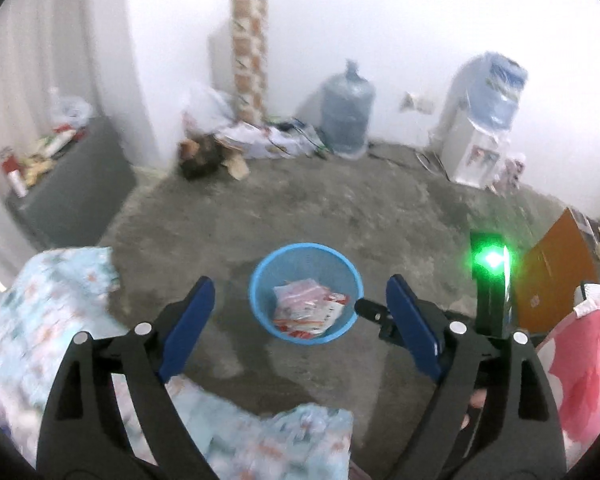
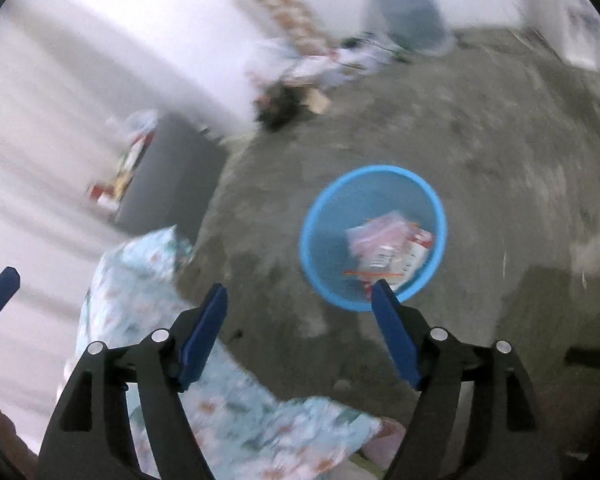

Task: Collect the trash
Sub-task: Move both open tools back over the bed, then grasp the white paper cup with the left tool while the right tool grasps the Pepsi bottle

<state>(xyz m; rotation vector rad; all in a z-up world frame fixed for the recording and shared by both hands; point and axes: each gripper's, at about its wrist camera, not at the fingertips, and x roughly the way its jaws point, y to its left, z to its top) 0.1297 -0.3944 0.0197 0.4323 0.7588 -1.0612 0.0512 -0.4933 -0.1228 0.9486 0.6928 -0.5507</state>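
In the left wrist view, the left gripper (image 1: 300,304) is standing wide open with nothing between its blue pads (image 1: 190,320). The blue wastebasket (image 1: 260,300) is sitting on the grey concrete floor (image 1: 380,216) at the centre of the frame, showing right in the gap between the two fingers but lying well below them, not touching. Inside it, crumpled red-and-white wrappers (image 1: 308,310) are lying against the bottom. A black device with a glowing green light (image 1: 492,260) is showing just right of the right finger, and a floral cloth (image 1: 40,312) is filling the lower left.

In the right wrist view, the right gripper (image 2: 300,300) is also gaping wide and holding nothing. The wastebasket (image 2: 324,216) is lying right of centre, its near rim overlapped by the tip of the right-hand pad (image 2: 394,332), so it is sitting off to the right of the gap rather than within it. The wrappers (image 2: 388,244) are resting in its right half. The floral cloth (image 2: 148,280) is spreading under the left-hand finger at lower left. The far part of this view is blurred.
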